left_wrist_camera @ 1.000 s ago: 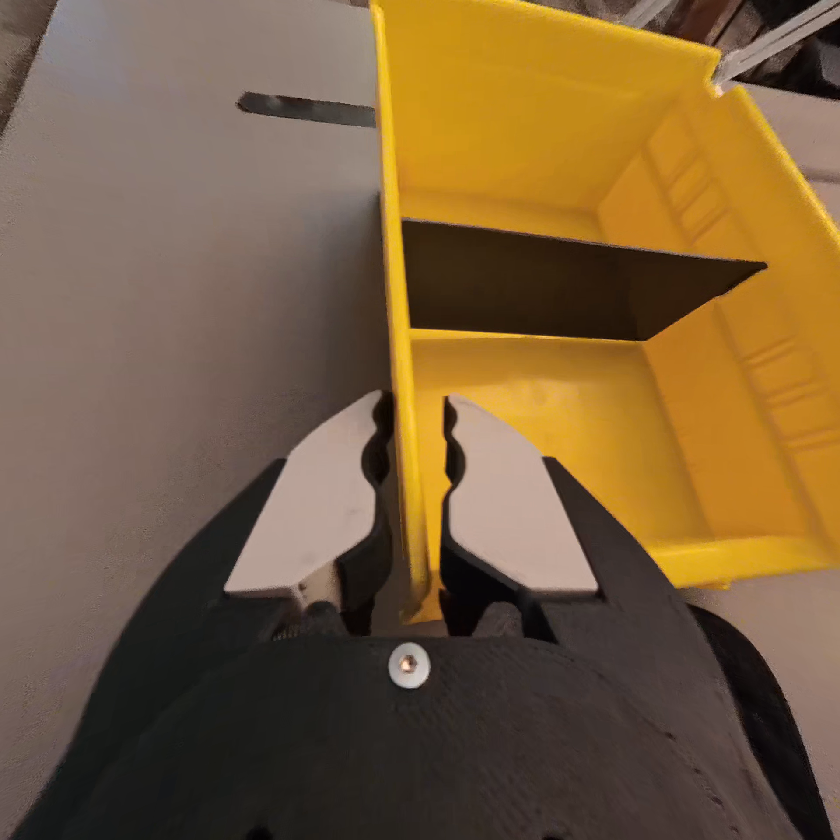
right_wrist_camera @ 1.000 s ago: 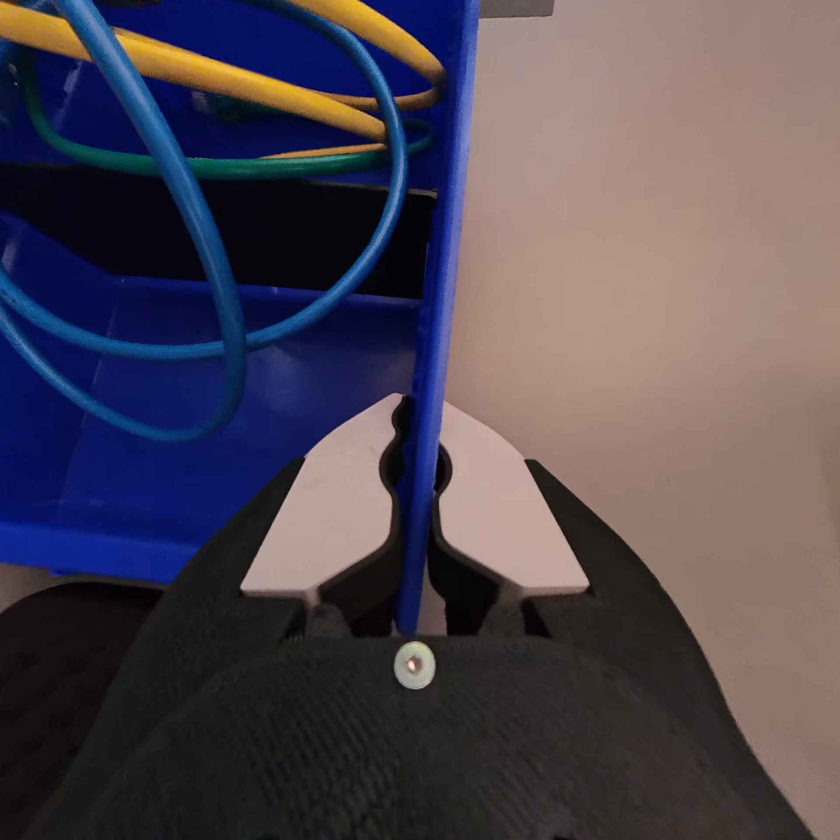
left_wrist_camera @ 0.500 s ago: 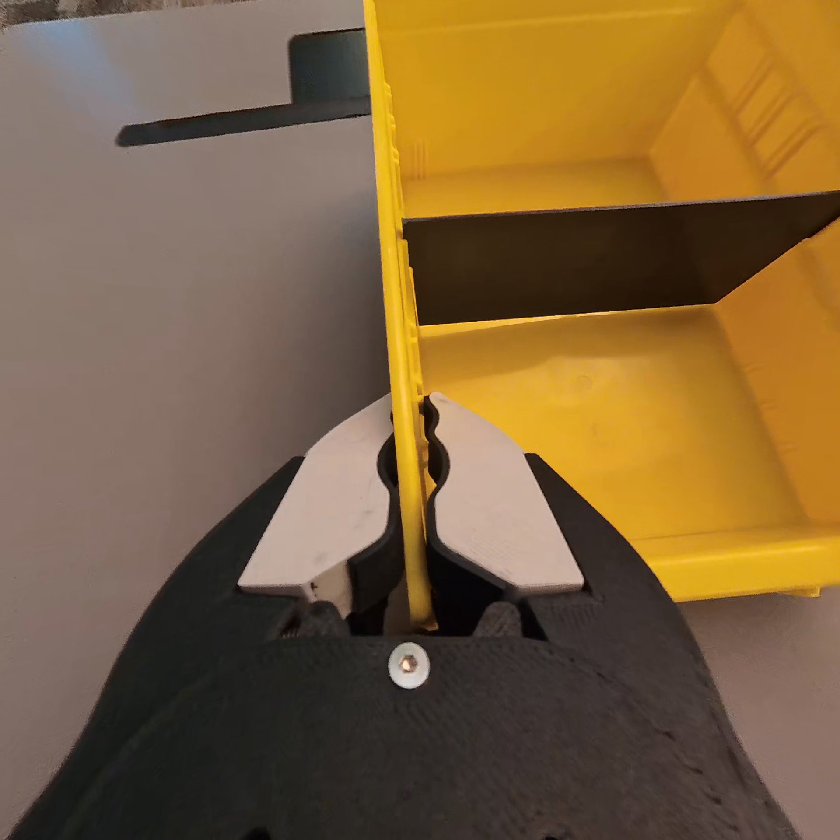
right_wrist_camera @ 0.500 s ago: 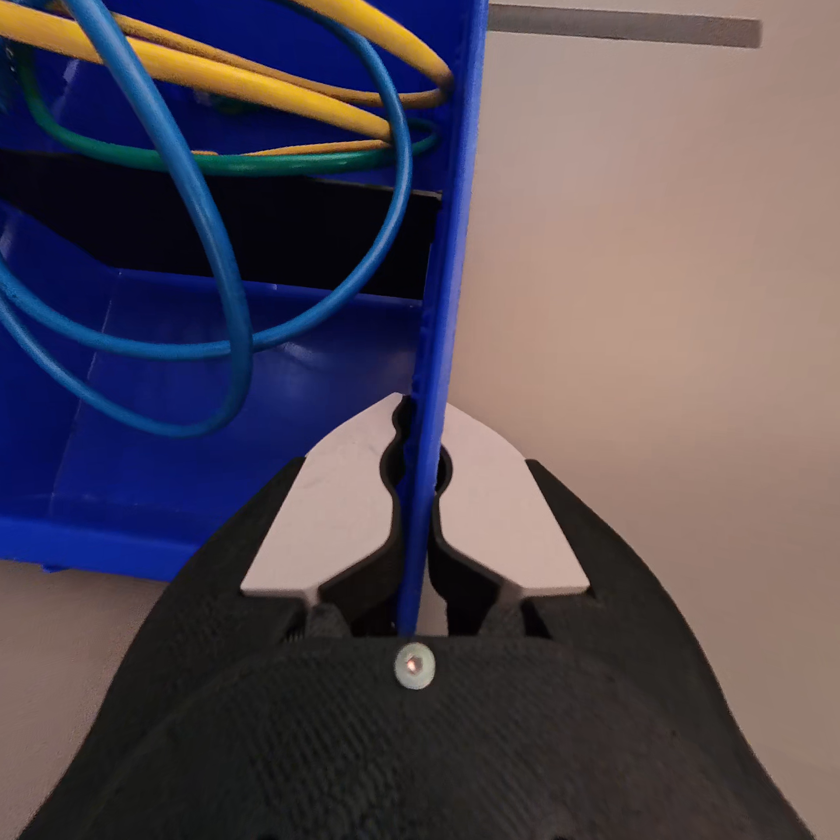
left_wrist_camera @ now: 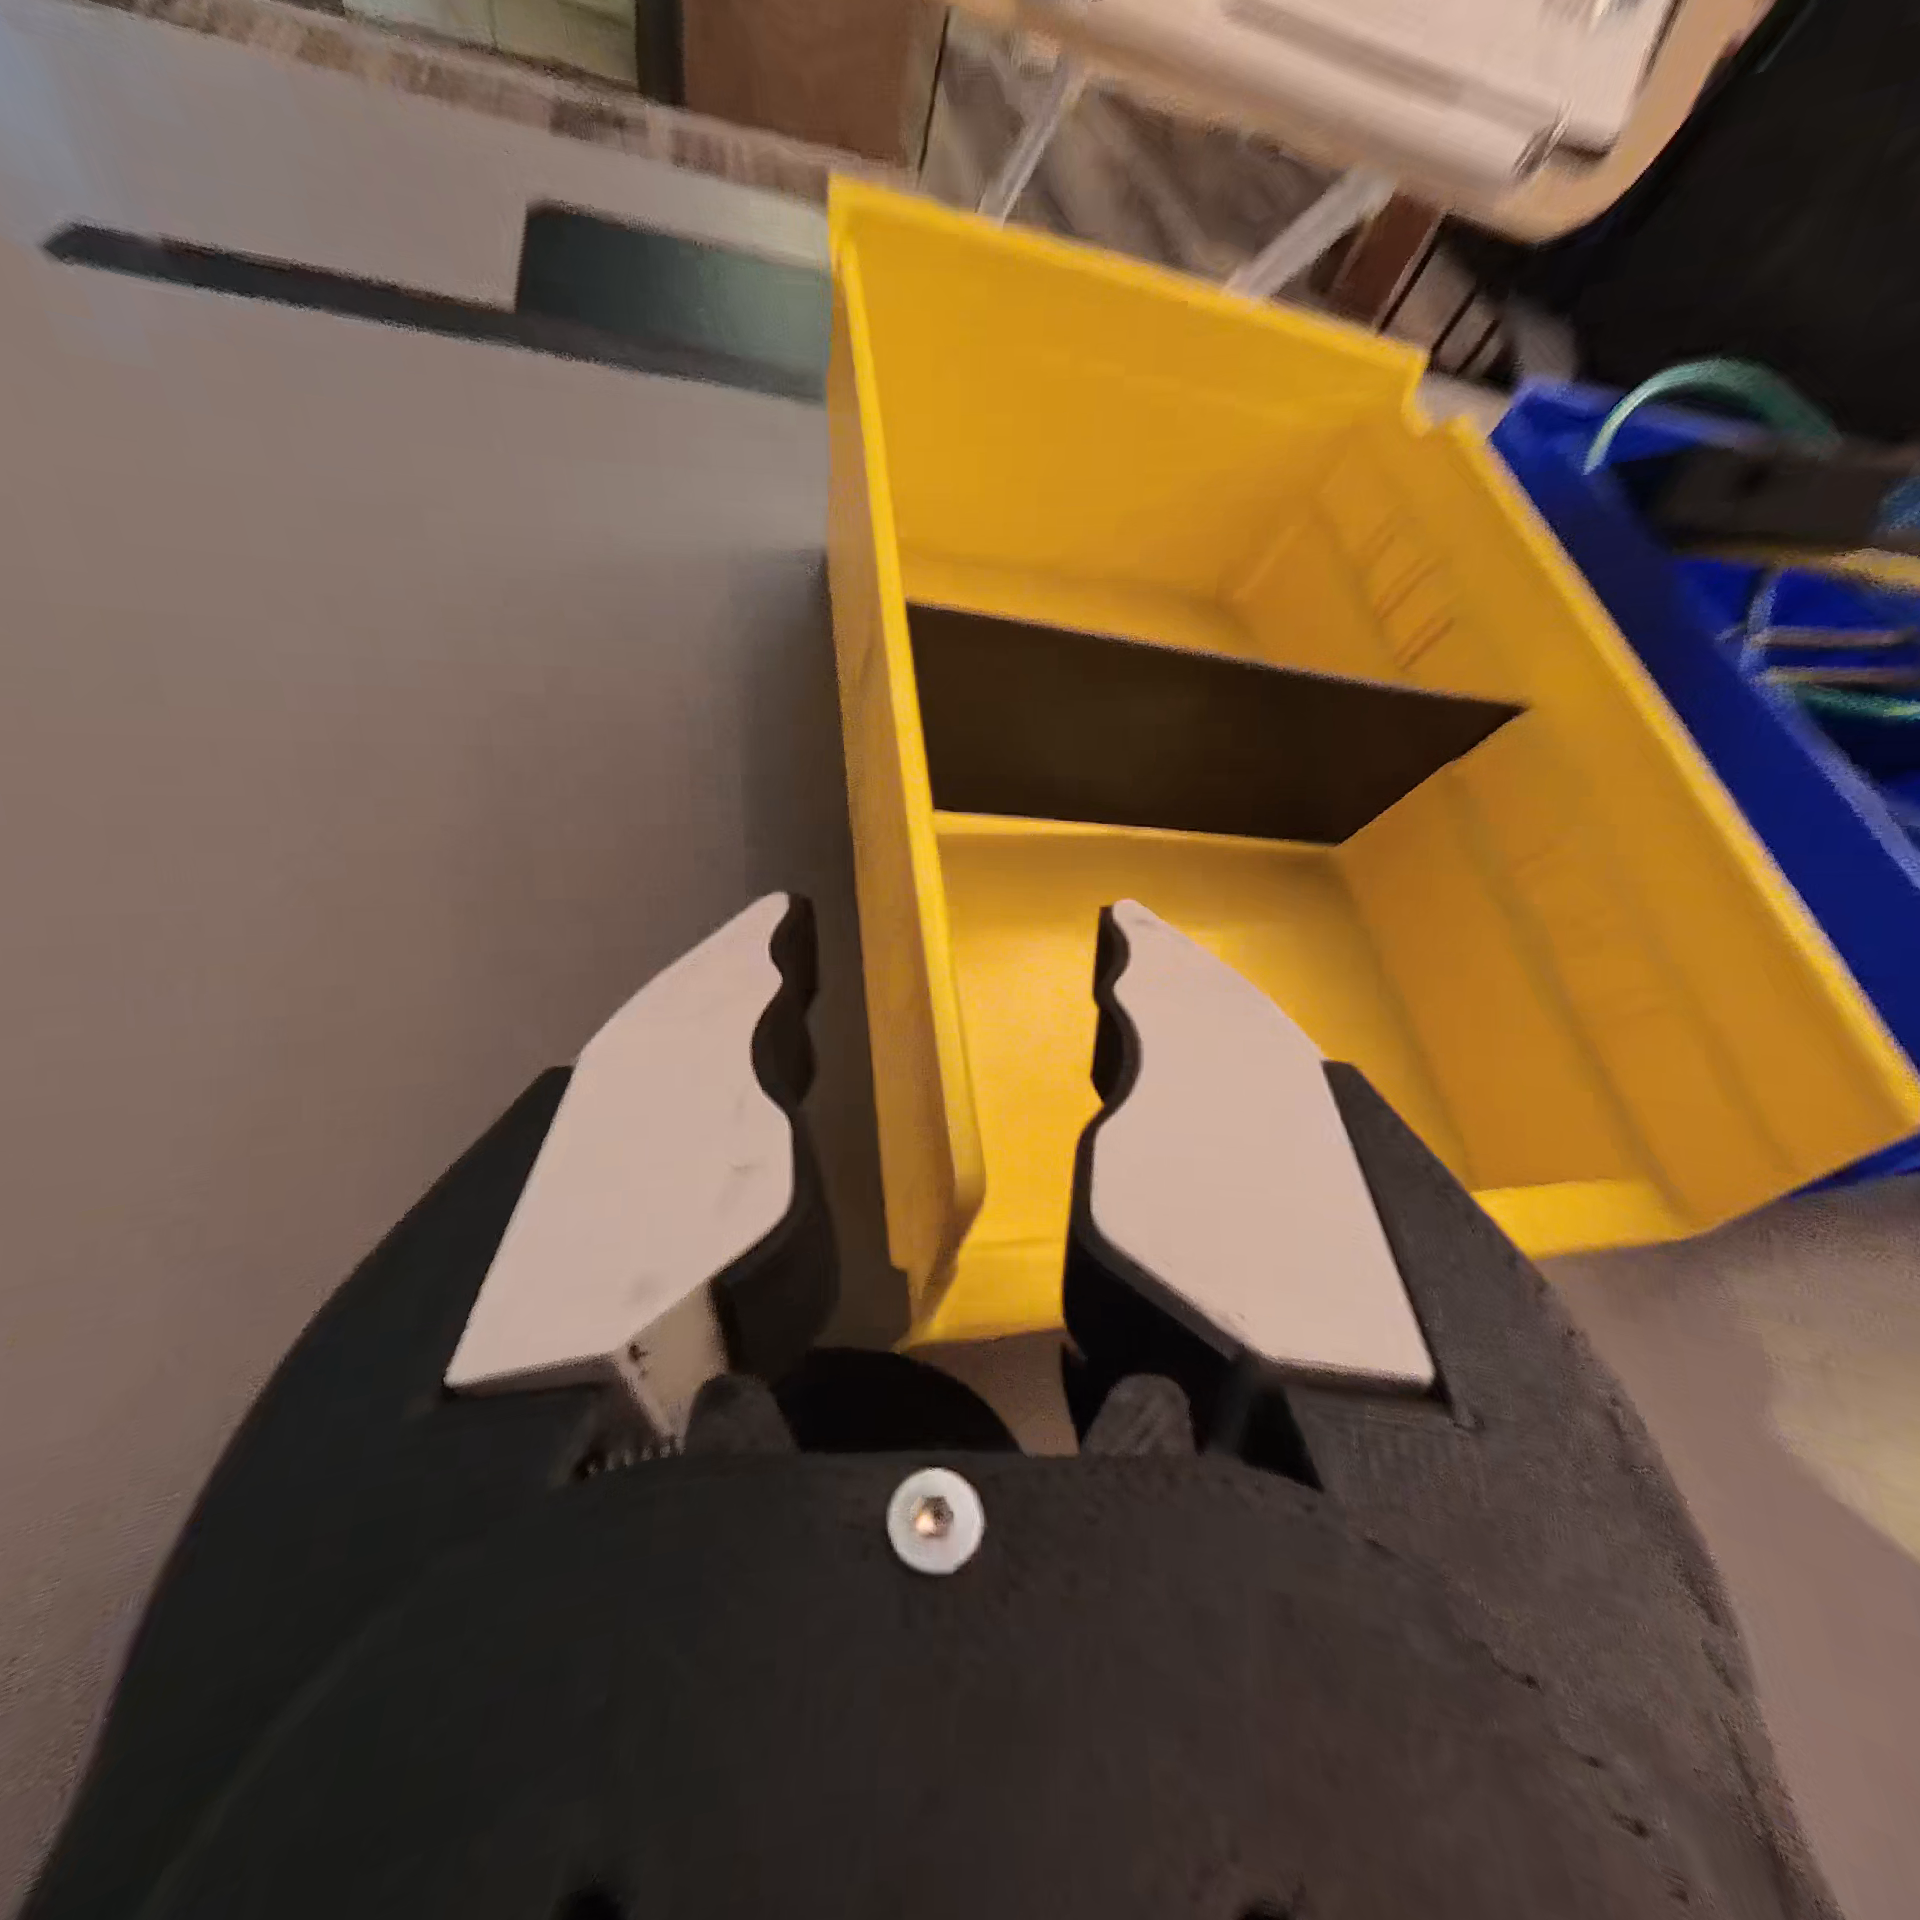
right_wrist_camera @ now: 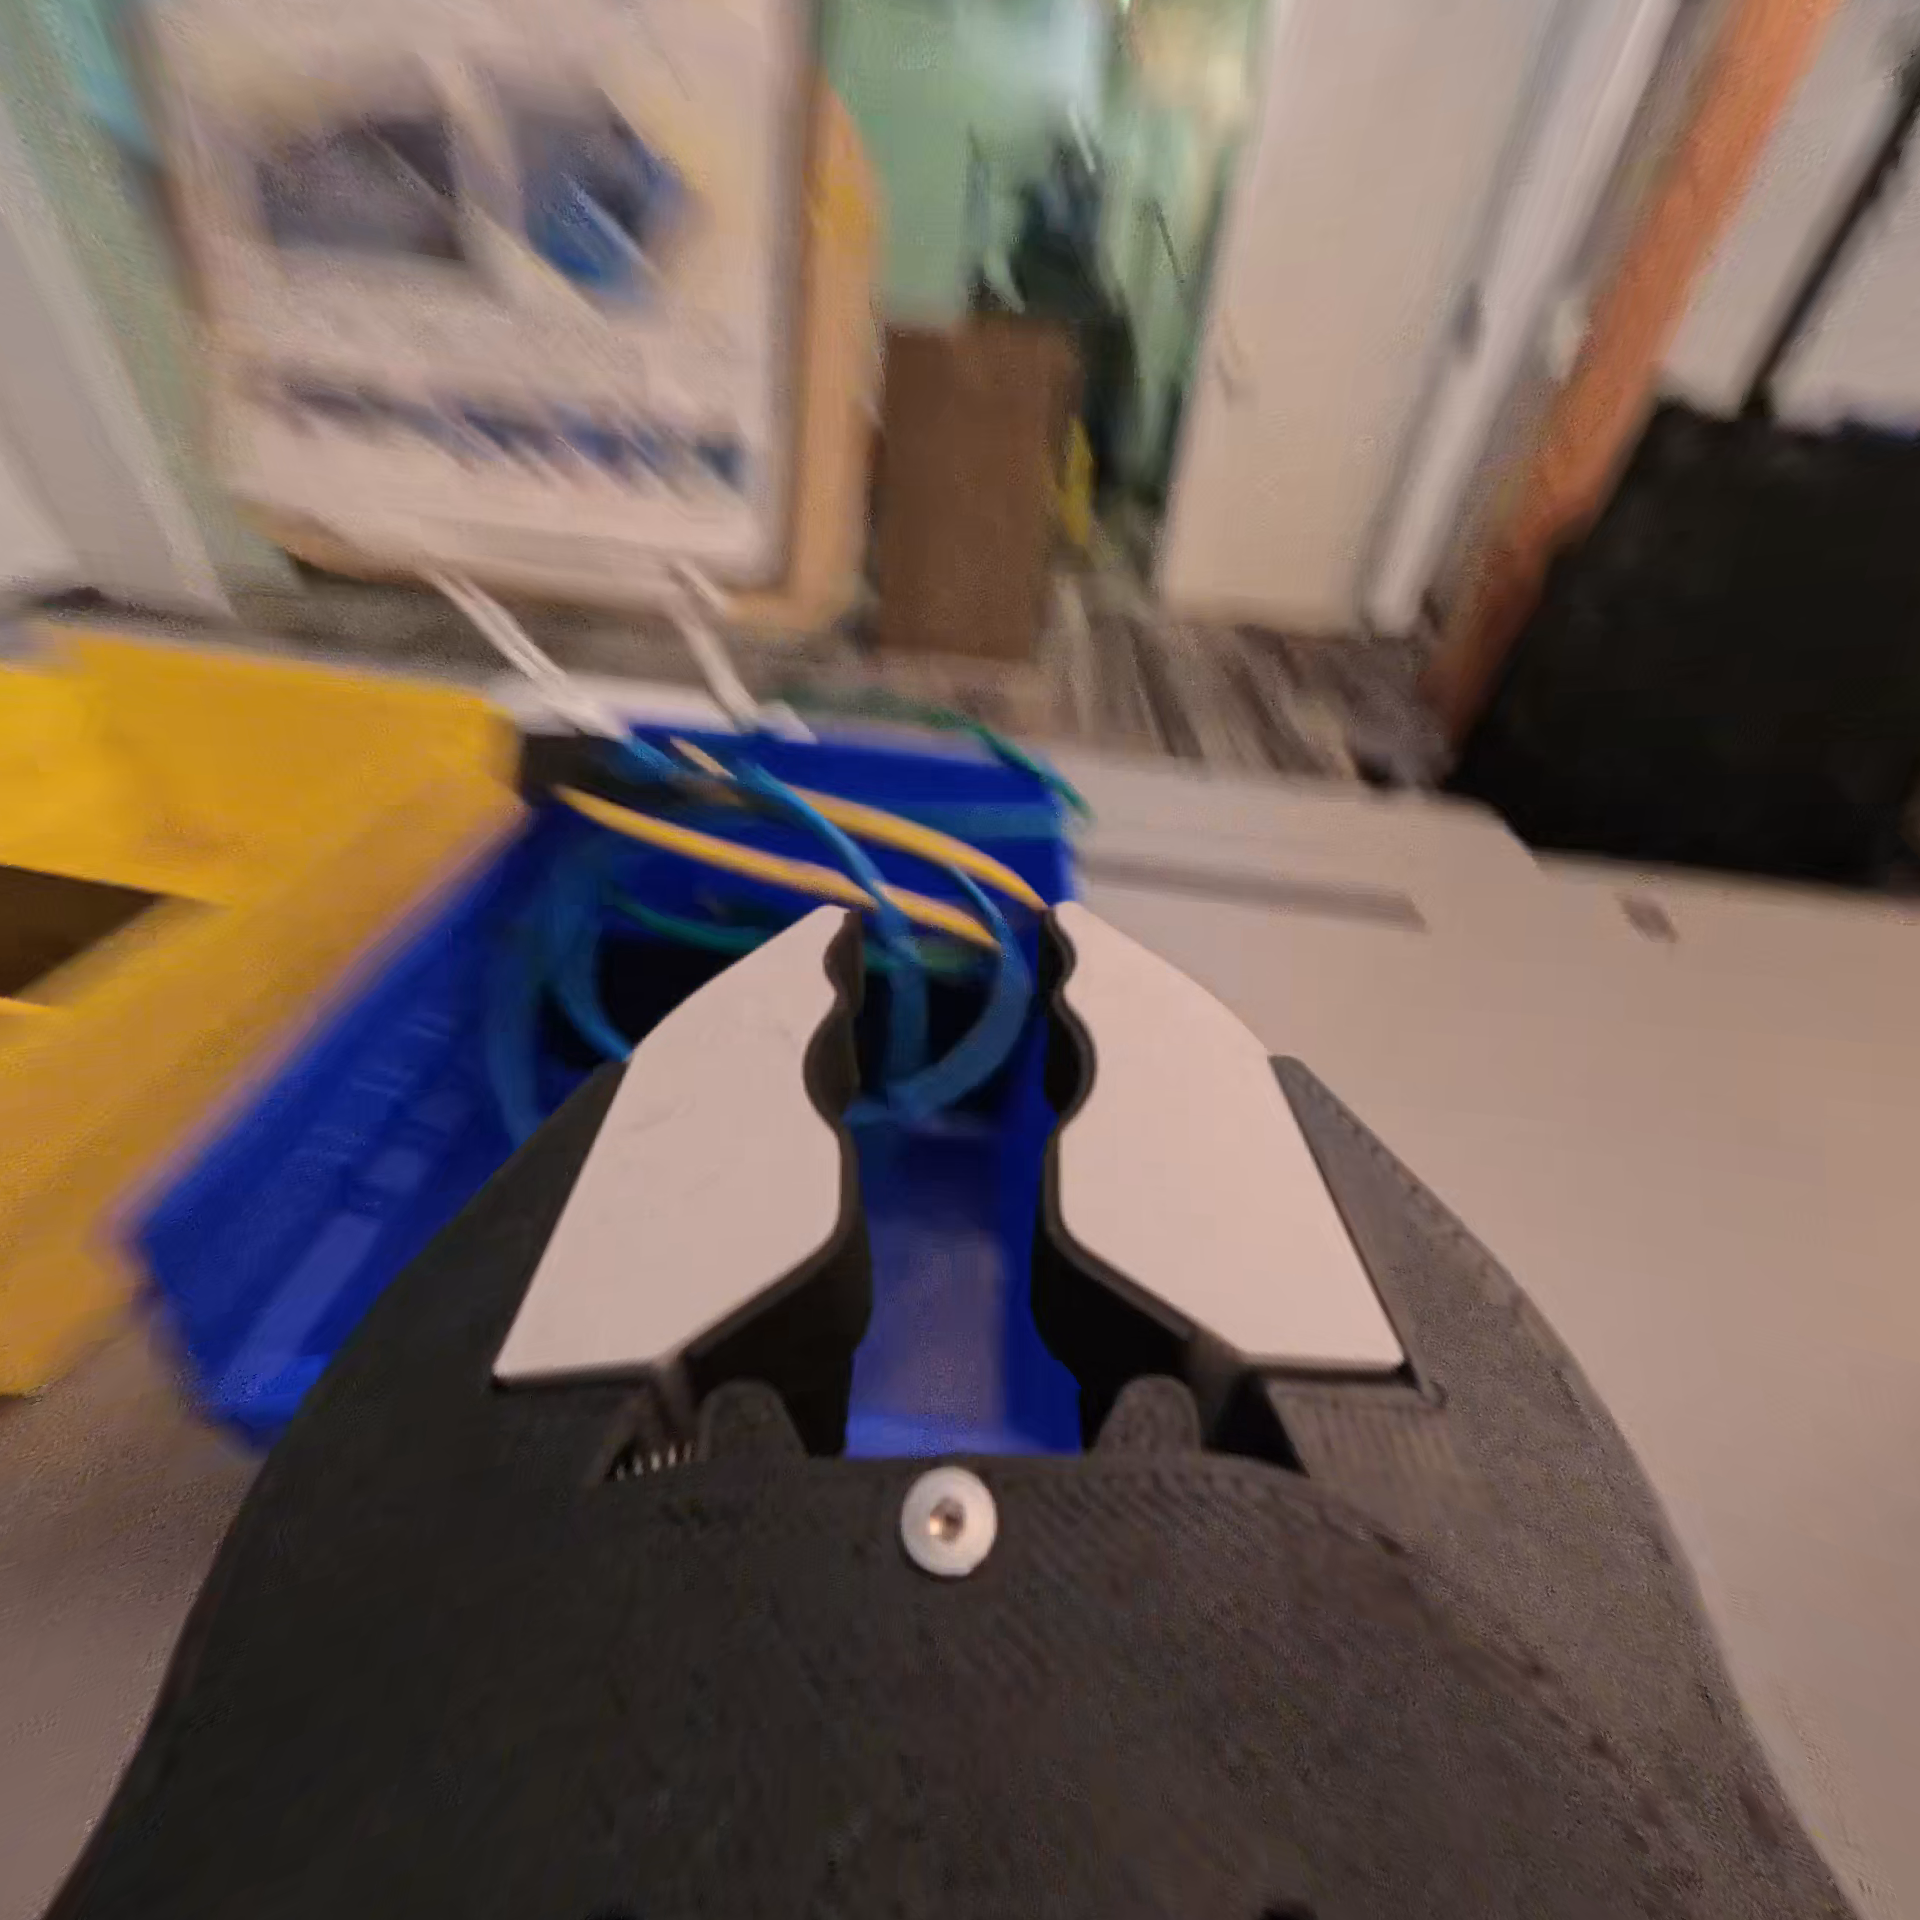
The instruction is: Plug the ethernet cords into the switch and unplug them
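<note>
Both bin walls are now released, jaws gaping on the left gripper [left_wrist_camera: 951, 914] and right gripper [right_wrist_camera: 945, 925], with the ethernet cords [right_wrist_camera: 894, 883] coiled straight ahead of the right one in the blue bin [right_wrist_camera: 343, 1122].

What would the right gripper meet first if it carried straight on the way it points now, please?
Probably the blue cables looped in the blue bin: they sit right between the right gripper and its open jaws. The picture is blurred, so depth is uncertain.
</note>
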